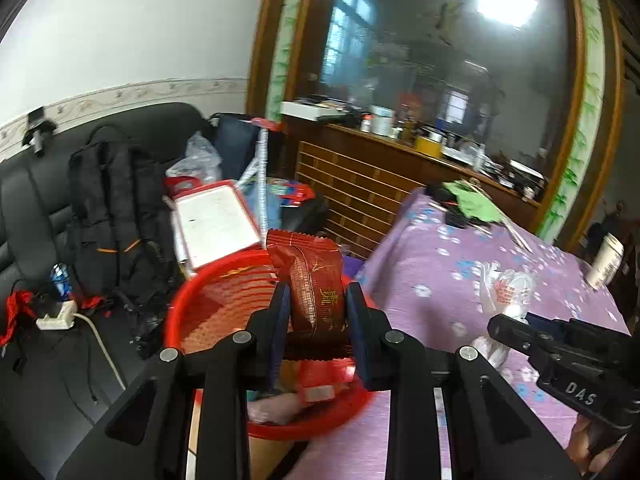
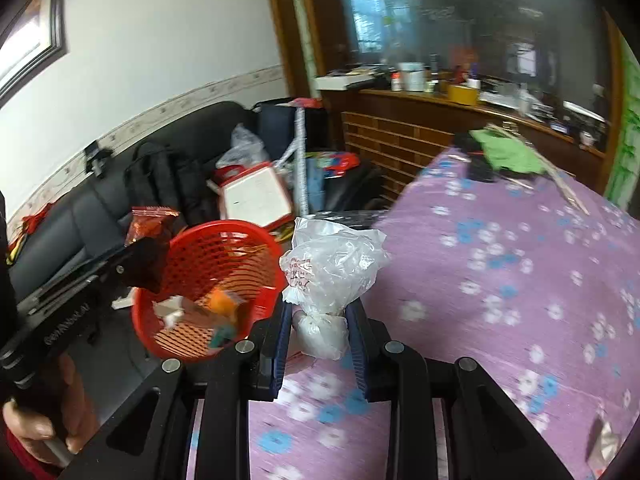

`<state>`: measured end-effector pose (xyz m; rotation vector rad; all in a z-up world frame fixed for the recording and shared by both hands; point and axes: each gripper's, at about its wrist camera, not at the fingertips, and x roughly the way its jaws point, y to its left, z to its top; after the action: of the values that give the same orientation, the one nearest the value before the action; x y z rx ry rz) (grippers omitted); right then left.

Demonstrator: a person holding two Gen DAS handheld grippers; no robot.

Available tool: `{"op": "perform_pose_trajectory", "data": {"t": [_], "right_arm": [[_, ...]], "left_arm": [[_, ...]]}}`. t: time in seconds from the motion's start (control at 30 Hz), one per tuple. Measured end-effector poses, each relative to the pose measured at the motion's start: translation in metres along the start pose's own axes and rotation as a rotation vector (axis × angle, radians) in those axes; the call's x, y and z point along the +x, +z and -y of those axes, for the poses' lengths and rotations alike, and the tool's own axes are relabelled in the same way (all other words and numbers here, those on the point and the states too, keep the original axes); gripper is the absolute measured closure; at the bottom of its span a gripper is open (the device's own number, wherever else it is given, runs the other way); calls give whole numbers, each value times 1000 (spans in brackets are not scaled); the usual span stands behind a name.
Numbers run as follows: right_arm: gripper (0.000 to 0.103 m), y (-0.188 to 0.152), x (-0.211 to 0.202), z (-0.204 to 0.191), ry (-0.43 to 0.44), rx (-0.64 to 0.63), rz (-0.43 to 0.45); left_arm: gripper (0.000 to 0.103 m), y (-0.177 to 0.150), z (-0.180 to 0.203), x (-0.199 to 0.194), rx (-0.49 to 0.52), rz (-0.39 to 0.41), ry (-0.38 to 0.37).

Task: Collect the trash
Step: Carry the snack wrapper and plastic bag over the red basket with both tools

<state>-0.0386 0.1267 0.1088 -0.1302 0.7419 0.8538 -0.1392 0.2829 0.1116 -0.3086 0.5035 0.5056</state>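
My left claw (image 1: pixel 318 316) grips the crinkled red foil snack wrapper (image 1: pixel 316 280), my right claw (image 2: pixel 320 320) the crumpled clear plastic bag (image 2: pixel 332 264). I should centre each over the round red mesh plastic basket (image 2: pixel 208 280) at the table's left edge before releasing, so neither light piece drifts past the rim.

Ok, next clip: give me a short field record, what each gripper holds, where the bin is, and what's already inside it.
left gripper: shut on a red snack wrapper, held over the basket
right gripper: shut on a crumpled clear plastic bag
bin: red mesh basket, at the edge of the purple floral tablecloth
basket contents: several scraps, orange and white pieces among them
setting: black sofa behind the basket
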Motion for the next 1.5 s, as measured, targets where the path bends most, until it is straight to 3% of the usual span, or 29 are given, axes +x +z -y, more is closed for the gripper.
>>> {"op": "perform_pose_trajectory", "data": {"t": [0.2, 0.43, 1.5], "right_arm": [[73, 14, 20, -30, 28, -39, -25], [73, 19, 40, -50, 43, -65, -54], [73, 24, 62, -54, 41, -70, -83]], "left_arm": [[76, -1, -37, 12, -43, -16, 40], [76, -7, -52, 26, -55, -51, 53], [76, -16, -57, 39, -58, -78, 42]]}}
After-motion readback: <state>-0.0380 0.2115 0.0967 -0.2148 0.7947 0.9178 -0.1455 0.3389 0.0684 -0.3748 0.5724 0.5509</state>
